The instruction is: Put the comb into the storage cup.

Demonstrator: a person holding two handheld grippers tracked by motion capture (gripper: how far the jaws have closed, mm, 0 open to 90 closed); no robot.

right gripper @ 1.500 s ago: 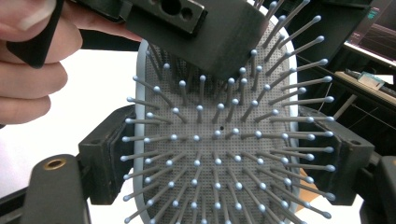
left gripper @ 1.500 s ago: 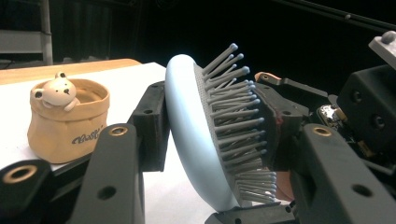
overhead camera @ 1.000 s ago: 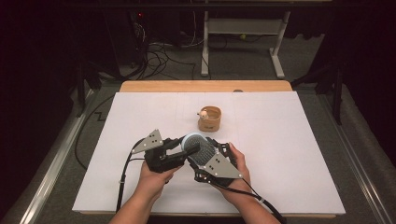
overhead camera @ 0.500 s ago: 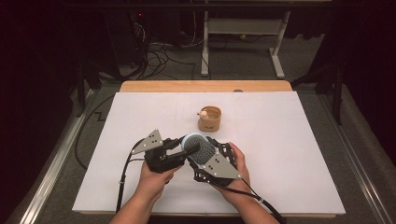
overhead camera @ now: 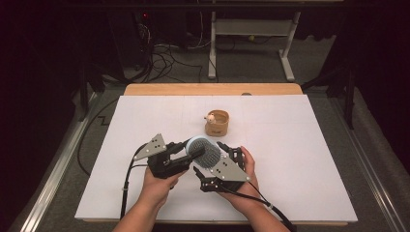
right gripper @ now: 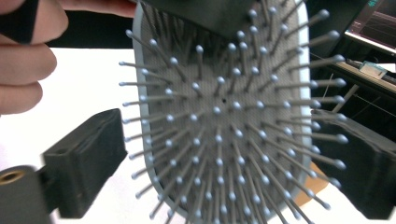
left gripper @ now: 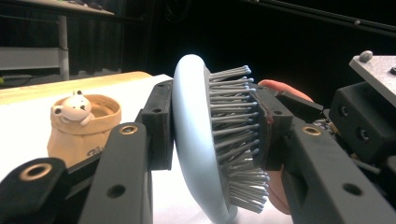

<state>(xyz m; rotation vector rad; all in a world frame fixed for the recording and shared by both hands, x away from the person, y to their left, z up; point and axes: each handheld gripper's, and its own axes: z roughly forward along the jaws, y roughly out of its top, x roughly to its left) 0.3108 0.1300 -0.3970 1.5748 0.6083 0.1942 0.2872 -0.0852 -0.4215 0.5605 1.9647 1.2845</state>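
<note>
**One hairbrush, two grippers, one bear pot**

One pale-blue paddle hairbrush point(overhead camera: 204, 152) sits above the white table cover point(overhead camera: 300, 145), low of centre in the high view. The left gripper point(overhead camera: 193, 153) clamps it — one jaw against the smooth back, the other pressed into the grey bristles point(left gripper: 233, 140), as the left gripper view shows. The right gripper point(overhead camera: 215, 159), at about 4 o'clock from the brush head, has just been opening its jaws; in the right gripper view they stand wide on either side of the bristle pad point(right gripper: 224, 121), apart from it. One tan pot with a small white bear figure point(overhead camera: 216, 123) stands at 12 o'clock from the brush, near it but not touching.
</note>
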